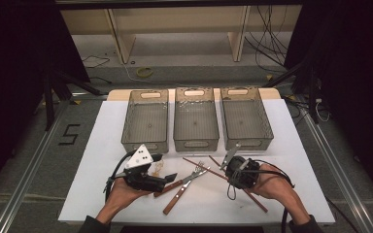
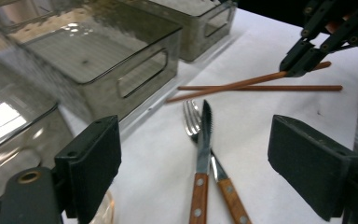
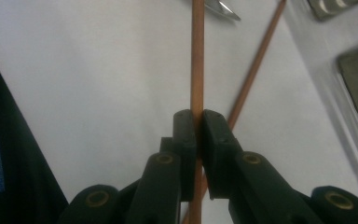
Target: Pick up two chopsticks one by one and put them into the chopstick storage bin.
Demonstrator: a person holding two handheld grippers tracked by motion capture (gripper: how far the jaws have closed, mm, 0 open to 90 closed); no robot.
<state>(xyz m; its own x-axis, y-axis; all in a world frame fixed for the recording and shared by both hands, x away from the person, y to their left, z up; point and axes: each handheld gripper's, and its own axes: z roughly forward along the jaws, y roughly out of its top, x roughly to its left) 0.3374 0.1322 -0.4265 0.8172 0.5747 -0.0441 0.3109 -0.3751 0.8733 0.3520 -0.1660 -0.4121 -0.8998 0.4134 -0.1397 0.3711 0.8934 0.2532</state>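
- A large "5" is marked on the floor left of the table.
- The right gripper, held low at the near right, is clenched on a thin brown wooden chopstick; a second chopstick lies crossed beside it.
- The left gripper, level at the near left, has its jaws released and wide apart.
- Ahead of it a wooden-handled knife and fork lie crossed.
- Three smoky clear plastic bins stand across the far side.
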